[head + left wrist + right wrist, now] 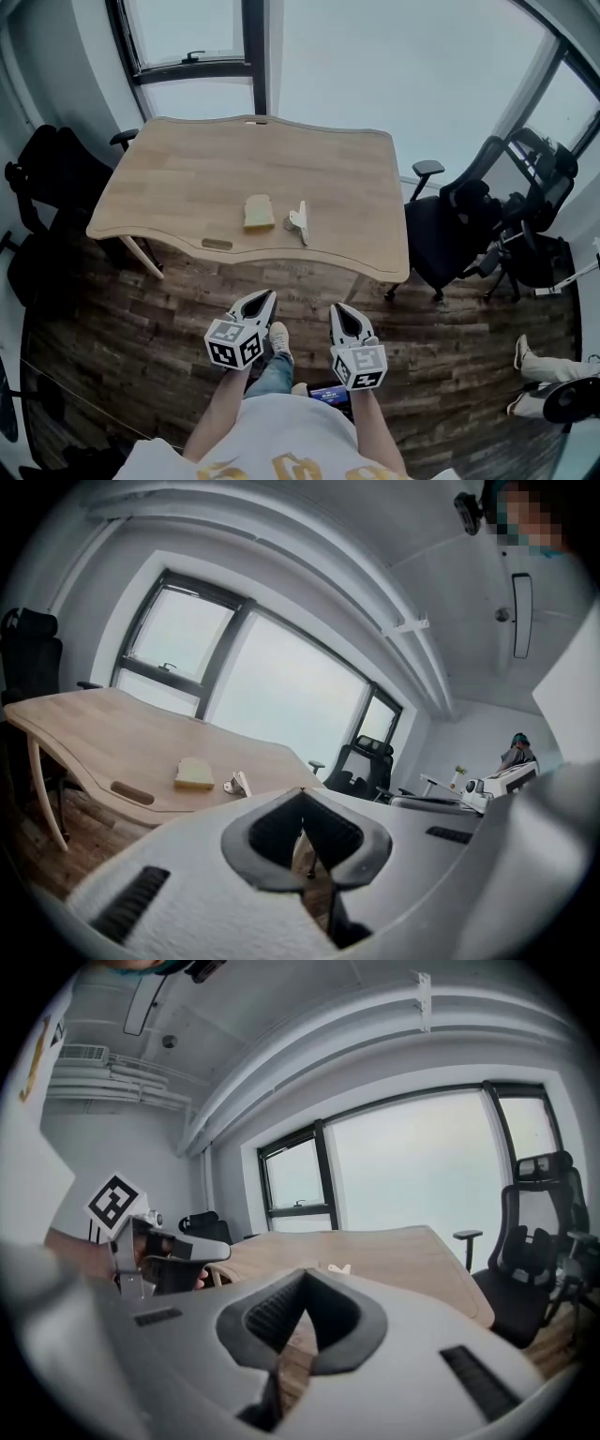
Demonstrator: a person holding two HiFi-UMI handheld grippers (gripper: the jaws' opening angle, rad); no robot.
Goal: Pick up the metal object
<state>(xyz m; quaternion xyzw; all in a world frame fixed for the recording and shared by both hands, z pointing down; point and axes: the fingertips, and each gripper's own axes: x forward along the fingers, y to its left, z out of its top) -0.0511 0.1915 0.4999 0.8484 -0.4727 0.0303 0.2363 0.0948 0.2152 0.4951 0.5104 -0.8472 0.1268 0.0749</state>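
The metal object, a small silvery clip, lies near the front edge of the wooden table, just right of a yellow block. In the left gripper view the clip sits right of the block; the right gripper view shows the clip small and far off. My left gripper and right gripper hang side by side over the floor, well short of the table. The jaws of each meet at the tip with nothing between them, as the left gripper and right gripper show in their own views.
Black office chairs stand right of the table and another black chair to its left. A slot is cut near the table's front edge. Someone's legs show at the far right. Wooden floor lies between me and the table.
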